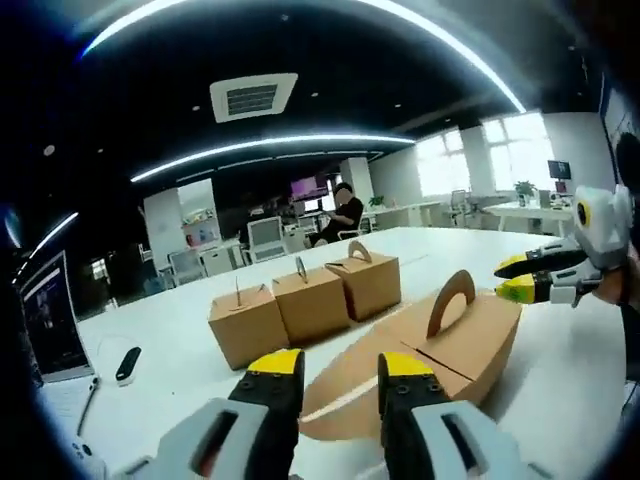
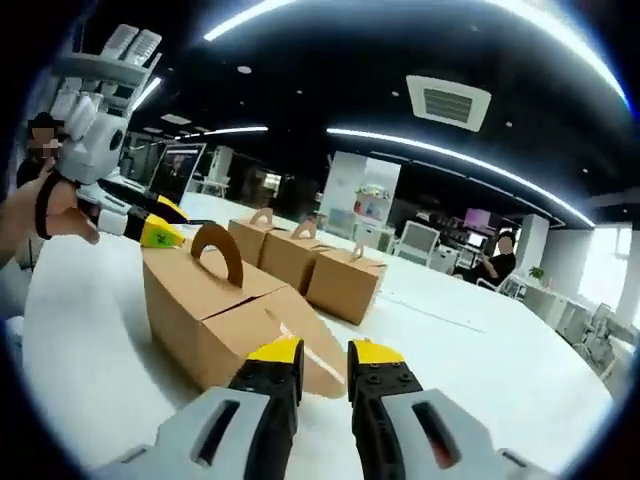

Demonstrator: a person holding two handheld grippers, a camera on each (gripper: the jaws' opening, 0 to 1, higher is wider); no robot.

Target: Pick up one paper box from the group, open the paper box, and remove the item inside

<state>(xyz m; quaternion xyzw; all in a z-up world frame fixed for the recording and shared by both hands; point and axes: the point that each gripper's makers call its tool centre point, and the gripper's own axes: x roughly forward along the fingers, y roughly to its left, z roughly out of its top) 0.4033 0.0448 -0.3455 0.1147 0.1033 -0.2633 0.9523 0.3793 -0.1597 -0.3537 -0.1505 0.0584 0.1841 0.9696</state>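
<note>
**Ana:** Paper box [image 1: 420, 350] first: where does it lie from the jaws?

**Ben:** It lies on the white table [image 1: 170, 340], apart from the three small boxes [image 1: 305, 300] lined up behind it. In the left gripper view it is straight ahead of the left gripper [image 1: 340, 372], whose yellow-tipped jaws stand a little apart with one tapered end flap of the box between them. I cannot tell whether they touch the cardboard.

**Ana:** And its long axis?

**Ben:** It runs from that flap away toward the arched handle [image 1: 452, 300] and the far end. There the right gripper [image 1: 528, 278] comes in from the side, a hand [image 1: 615, 285] behind it, its tips close together just beside the top edge.

**Ana:** So each gripper has one end?

**Ben:** I judge so. In the right gripper view the right gripper [image 2: 323, 352] has its jaws slightly apart, the near flap [image 2: 305, 350] low in front of them, empty as far as I can see. The left gripper [image 2: 150, 225] sits at the other end by the handle [image 2: 220, 250].
</note>
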